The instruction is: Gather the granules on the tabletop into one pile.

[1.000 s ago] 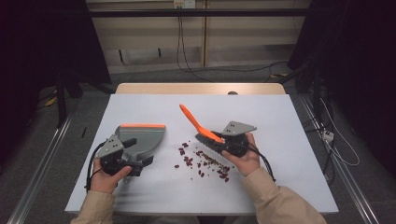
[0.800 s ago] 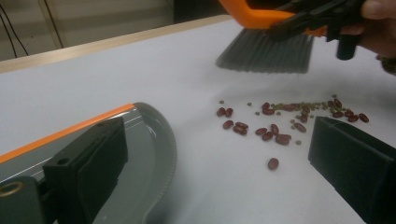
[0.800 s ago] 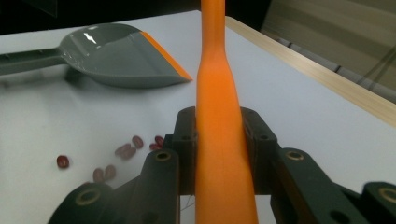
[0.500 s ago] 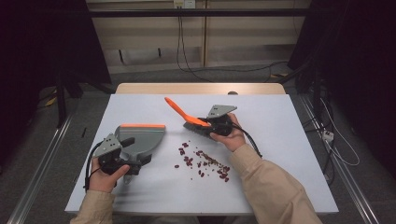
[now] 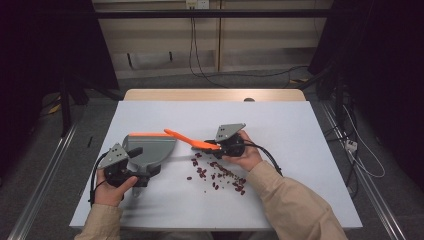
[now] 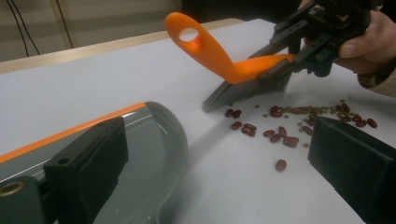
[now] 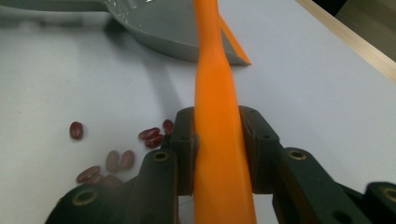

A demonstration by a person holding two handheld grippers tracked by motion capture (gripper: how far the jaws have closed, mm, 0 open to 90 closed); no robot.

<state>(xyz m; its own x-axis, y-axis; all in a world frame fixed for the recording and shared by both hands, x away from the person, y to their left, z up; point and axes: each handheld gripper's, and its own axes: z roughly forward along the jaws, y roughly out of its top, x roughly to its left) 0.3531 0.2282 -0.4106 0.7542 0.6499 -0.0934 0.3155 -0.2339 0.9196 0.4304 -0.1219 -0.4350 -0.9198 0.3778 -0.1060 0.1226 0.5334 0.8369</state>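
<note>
An orange-handled brush is clamped in my right gripper, which is shut on its handle. The grey bristles touch the white table at the far edge of a scatter of red beans mixed with small green ones. The handle tip points at the grey dustpan with its orange lip. My left gripper sits at the pan's rear corner. In the left gripper view its jaws stand wide apart, the left one over the pan, the right one over bare table beside the beans.
The white table has bare room to the right and at the back. A wooden strip runs along its far edge. Cables trail from both grippers toward the person's sleeves. Dark floor and metal rails flank the table.
The right gripper carried the brush left toward the dustpan and lowered it. The handle, raised steeply before, now lies flatter. The left hand and dustpan stayed put.
</note>
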